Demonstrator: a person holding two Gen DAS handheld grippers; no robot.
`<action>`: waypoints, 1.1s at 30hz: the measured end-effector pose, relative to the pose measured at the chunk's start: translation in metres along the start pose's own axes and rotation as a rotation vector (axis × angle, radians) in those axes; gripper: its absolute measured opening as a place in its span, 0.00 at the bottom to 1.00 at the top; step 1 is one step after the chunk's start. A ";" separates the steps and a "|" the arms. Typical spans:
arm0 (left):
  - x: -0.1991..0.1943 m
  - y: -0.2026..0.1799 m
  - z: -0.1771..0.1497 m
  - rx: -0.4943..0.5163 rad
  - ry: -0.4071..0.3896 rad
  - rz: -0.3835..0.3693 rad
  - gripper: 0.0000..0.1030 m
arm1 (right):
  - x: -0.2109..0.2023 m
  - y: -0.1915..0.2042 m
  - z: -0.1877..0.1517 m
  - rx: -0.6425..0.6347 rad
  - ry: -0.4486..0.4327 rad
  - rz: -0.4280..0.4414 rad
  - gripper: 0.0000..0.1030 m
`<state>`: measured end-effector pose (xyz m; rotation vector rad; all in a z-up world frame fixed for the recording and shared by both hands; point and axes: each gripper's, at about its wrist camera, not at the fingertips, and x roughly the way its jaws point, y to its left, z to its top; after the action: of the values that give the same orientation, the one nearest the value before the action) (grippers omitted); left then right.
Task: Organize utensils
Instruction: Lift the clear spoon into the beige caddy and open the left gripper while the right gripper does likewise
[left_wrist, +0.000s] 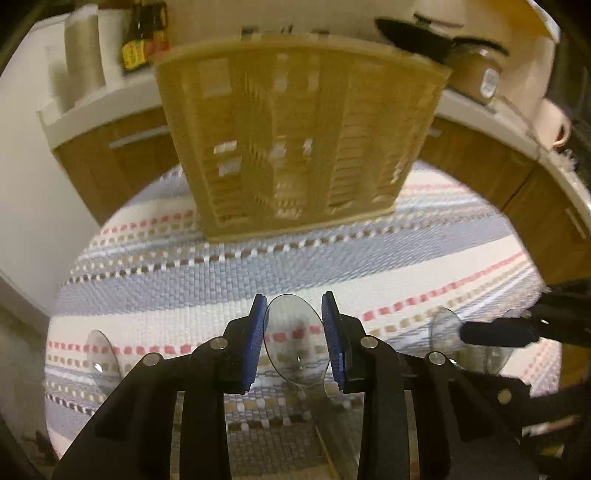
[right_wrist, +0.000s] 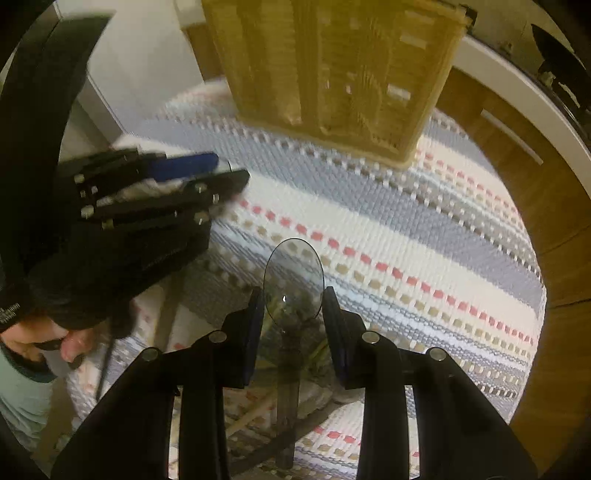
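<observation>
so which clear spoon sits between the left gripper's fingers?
The middle clear spoon, bowl between the left gripper's blue pads. The left spoon lies apart on the mat; the right spoon is by the right gripper.

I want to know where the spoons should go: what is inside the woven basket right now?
Only the slatted front wall of the woven basket shows, with pale gaps between the slats. Its inside is hidden from both wrist views, so any contents cannot be told. It stands on the striped cloth.

Left gripper (left_wrist: 293, 336) parted, right gripper (right_wrist: 293, 325) parted, side by side, both pointing forward
</observation>
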<state>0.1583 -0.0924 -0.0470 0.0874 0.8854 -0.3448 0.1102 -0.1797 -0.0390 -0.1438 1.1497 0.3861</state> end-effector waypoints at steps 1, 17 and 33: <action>-0.010 0.001 0.002 0.001 -0.028 -0.012 0.28 | -0.008 0.000 0.001 0.003 -0.041 0.019 0.28; -0.147 0.034 0.035 -0.072 -0.457 -0.103 0.28 | -0.118 -0.002 0.007 -0.025 -0.624 0.186 0.28; -0.181 0.054 0.140 -0.046 -0.668 0.011 0.28 | -0.175 -0.073 0.110 0.185 -0.921 0.019 0.28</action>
<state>0.1747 -0.0254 0.1774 -0.0654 0.2312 -0.3146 0.1701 -0.2527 0.1586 0.1978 0.2709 0.3047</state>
